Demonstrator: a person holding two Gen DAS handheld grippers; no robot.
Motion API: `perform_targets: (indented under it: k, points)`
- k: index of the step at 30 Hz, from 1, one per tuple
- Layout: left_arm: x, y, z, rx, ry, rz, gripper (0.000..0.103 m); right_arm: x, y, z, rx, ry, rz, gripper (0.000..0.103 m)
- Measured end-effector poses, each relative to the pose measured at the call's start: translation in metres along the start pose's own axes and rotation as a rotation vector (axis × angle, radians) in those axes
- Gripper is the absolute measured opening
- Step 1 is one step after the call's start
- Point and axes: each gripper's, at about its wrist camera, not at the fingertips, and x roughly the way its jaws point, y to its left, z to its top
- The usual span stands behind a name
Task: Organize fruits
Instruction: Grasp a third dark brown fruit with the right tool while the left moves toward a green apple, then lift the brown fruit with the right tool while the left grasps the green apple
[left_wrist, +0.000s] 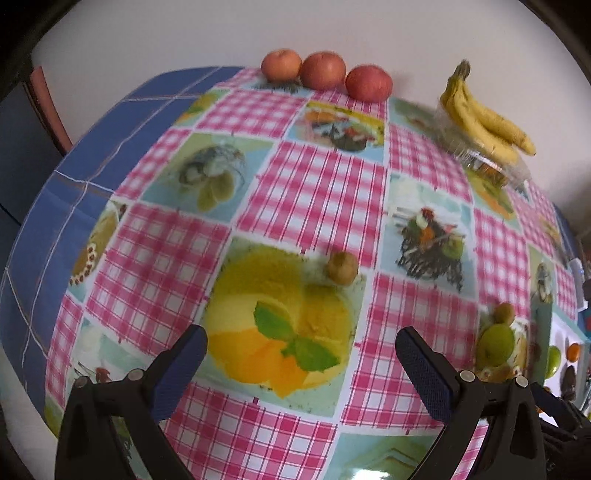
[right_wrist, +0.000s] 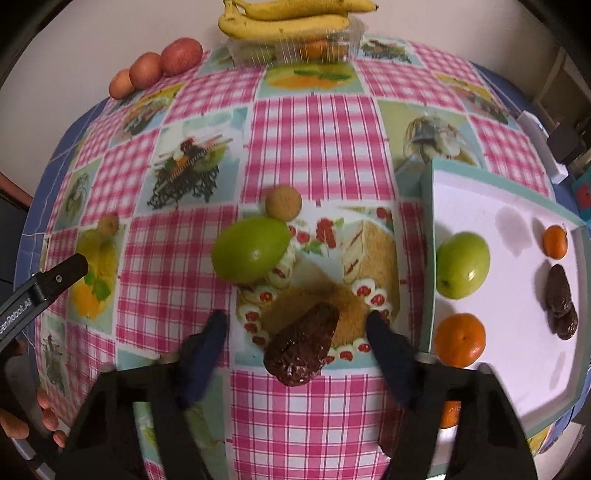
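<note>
Pink-checked tablecloth (right_wrist: 314, 122) with food prints, over blue cloth, against a pale wall; apples (left_wrist: 325, 72) and bananas (left_wrist: 484, 118) at the far edge. Right gripper (right_wrist: 297, 321) jaws wide apart, straddling a dark date (right_wrist: 301, 345) on the cloth, not touching it. White tray (right_wrist: 517, 206) just right, holding fruit. Left gripper (left_wrist: 301, 345) jaws open, empty, hovering low, tilted down over the cloth.

A dark wrinkled date (right_wrist: 301, 345) is seen lying on the bench between the open fingers of the right gripper (right_wrist: 297, 326). Just ahead of it a green fruit (right_wrist: 251, 254) is lying, and a small tan round fruit (right_wrist: 283, 202) is touching its far side.
</note>
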Motion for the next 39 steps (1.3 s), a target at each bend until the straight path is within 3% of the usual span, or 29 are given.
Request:
perform_targets:
  k: [9,14,21,29,34,39]
  points:
    - [0.006,-0.006,-0.003,-0.011,0.026,-0.006,0.103,0.007,0.004,-0.008,-0.028,0.032,0.010,0.057]
    - [0.005,-0.011,-0.004,-0.011,0.030,-0.010,0.103,0.011,0.003,-0.011,-0.028,0.051,0.009,0.044]
    - [0.009,-0.015,-0.006,-0.022,0.040,-0.013,0.103,0.009,-0.006,-0.010,-0.009,0.041,0.029,0.042]
    - [0.009,-0.018,-0.008,-0.041,0.045,-0.032,0.103,-0.013,-0.018,-0.001,0.005,-0.043,0.045,0.042]
    - [0.007,-0.033,-0.009,-0.029,0.038,-0.117,0.101,-0.030,-0.040,0.003,0.069,-0.124,0.044,0.042]
    - [0.006,-0.055,-0.010,0.012,0.030,-0.181,0.087,-0.044,-0.073,0.007,0.148,-0.187,0.004,0.042]
